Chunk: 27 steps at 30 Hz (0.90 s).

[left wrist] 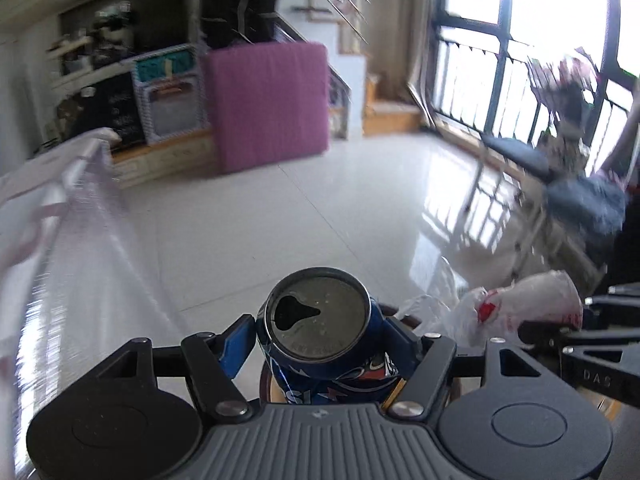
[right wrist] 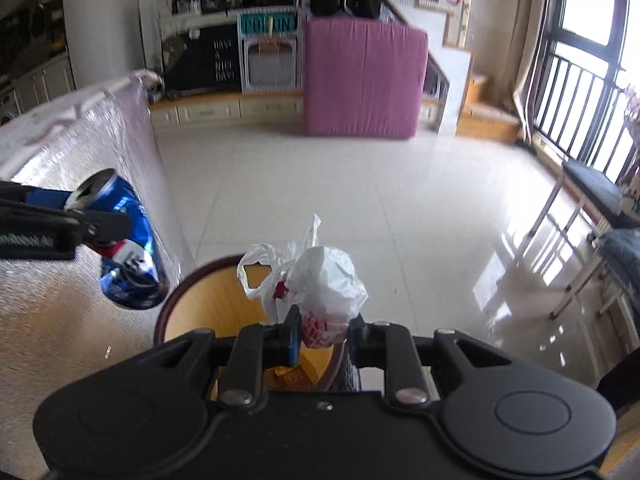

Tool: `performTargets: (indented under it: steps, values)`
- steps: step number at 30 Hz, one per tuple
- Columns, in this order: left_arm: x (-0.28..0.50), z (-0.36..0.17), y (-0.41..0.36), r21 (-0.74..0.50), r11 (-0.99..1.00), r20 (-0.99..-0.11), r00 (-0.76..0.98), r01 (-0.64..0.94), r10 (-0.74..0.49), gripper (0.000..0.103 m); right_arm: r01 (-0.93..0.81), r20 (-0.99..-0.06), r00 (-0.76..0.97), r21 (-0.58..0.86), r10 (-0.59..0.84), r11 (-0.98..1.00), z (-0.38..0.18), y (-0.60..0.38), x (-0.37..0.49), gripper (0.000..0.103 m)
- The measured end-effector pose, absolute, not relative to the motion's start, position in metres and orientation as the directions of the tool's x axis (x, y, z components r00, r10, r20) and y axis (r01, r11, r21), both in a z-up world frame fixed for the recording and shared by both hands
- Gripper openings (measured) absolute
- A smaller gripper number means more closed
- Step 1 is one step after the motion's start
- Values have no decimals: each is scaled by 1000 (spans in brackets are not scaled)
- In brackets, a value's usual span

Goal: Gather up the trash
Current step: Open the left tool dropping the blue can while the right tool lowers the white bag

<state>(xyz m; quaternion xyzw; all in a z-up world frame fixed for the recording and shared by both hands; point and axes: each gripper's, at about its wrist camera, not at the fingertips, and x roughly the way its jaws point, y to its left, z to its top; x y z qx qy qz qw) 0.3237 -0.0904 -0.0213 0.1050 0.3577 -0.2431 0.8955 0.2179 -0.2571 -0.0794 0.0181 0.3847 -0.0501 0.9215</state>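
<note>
My left gripper (left wrist: 318, 344) is shut on a blue soda can (left wrist: 320, 332), its opened top facing the camera. From the right wrist view the same can (right wrist: 128, 248) hangs at the left, held in the left gripper (right wrist: 86, 216). My right gripper (right wrist: 322, 330) is shut on a crumpled white plastic bag (right wrist: 316, 280) with red print; the bag (left wrist: 520, 308) also shows at the right of the left wrist view. A round wooden bin (right wrist: 208, 304) with a dark rim stands open below the bag, with the can to its upper left.
A silvery foil-covered surface (right wrist: 60, 240) fills the left side. A purple folded mat (right wrist: 362, 80) leans against low cabinets across the pale tiled floor (right wrist: 380, 200). Chairs with dark cushions (right wrist: 592, 188) stand by the barred window at the right.
</note>
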Motion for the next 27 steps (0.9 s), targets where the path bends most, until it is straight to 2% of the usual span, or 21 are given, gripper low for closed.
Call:
performTargets:
  steps: [8, 14, 20, 23, 27]
  values:
    - [355, -82, -127, 66, 760, -772, 516, 647, -372, 69, 110, -791, 606, -23, -86, 994, -116, -254, 266, 23]
    - [349, -128, -151, 259, 527, -855, 446, 809, -264, 69, 73, -833, 547, -53, -85, 996, -139, -249, 271, 23]
    - [350, -158, -158, 232, 393, -917, 335, 890, -215, 70, 48, -853, 514, -75, -89, 996, -147, -245, 276, 23]
    - [354, -167, -157, 273, 361, -919, 353, 892, -175, 70, 47, -863, 495, -92, -103, 995, -152, -245, 281, 23]
    - [361, -166, -159, 308, 318, -907, 378, 896, -185, 70, 28, -870, 476, -134, -131, 991, -158, -239, 292, 23]
